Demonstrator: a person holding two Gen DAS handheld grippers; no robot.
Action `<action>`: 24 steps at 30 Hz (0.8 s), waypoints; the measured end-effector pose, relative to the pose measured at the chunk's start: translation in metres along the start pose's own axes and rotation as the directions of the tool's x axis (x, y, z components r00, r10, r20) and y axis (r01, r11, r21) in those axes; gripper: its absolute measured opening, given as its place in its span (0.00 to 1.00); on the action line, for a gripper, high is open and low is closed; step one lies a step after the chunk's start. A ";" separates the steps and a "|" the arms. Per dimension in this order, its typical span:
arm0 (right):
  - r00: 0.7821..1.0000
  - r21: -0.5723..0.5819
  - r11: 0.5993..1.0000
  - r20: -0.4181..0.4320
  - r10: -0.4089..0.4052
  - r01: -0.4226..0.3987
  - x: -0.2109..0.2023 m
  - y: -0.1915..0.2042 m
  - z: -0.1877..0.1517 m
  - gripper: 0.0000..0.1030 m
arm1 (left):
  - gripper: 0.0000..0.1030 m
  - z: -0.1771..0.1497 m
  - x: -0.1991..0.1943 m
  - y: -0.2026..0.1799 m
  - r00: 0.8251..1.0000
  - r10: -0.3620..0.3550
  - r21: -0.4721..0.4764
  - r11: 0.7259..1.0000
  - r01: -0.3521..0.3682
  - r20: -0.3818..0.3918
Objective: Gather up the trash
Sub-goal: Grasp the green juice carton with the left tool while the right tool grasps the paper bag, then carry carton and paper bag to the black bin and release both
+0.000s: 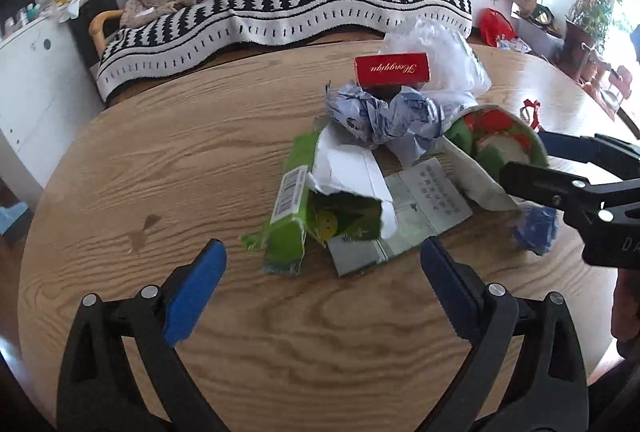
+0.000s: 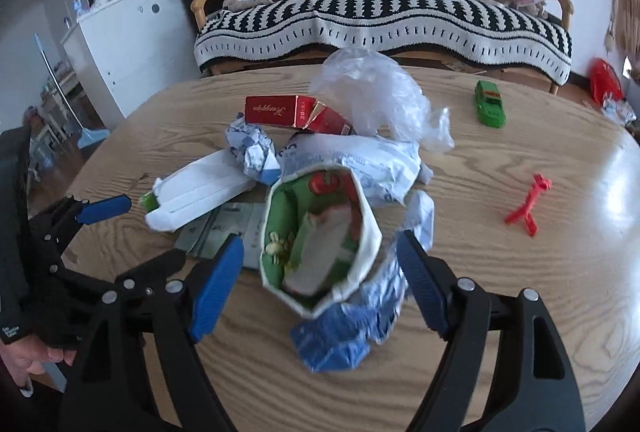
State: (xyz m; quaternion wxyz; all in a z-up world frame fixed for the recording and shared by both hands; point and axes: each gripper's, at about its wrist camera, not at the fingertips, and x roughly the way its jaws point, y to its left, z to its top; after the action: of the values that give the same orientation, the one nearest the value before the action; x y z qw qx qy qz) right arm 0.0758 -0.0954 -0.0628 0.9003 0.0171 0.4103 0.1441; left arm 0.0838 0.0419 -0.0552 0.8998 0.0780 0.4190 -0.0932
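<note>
Left gripper (image 1: 323,256) is held wide apart over the tabletop (image 1: 160,159), nothing gripped; the torn green carton (image 1: 316,203) lies just ahead between its fingers, its long axis running away from the gripper. Right gripper (image 2: 320,264) is likewise spread wide, empty, its fingers flanking the paper cup (image 2: 320,236). The cup lies tipped, its mouth turned toward the gripper, on crumpled blue wrapping (image 2: 336,344) just below.

Striped sofa (image 2: 384,3) behind wooden table (image 2: 520,272)
</note>
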 end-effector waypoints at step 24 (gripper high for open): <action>1.000 -0.020 1.000 0.024 0.013 -0.013 -0.022 -0.008 0.016 0.62 | 0.37 0.020 -0.003 0.007 1.000 -0.015 -0.035 0.999 0.015 -0.005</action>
State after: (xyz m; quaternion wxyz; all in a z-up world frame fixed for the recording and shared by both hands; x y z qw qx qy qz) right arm 0.0759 -0.1071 -0.0375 0.9045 0.0128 0.3976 0.1536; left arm 0.0982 0.0443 -0.0395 0.8993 0.0595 0.4234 -0.0924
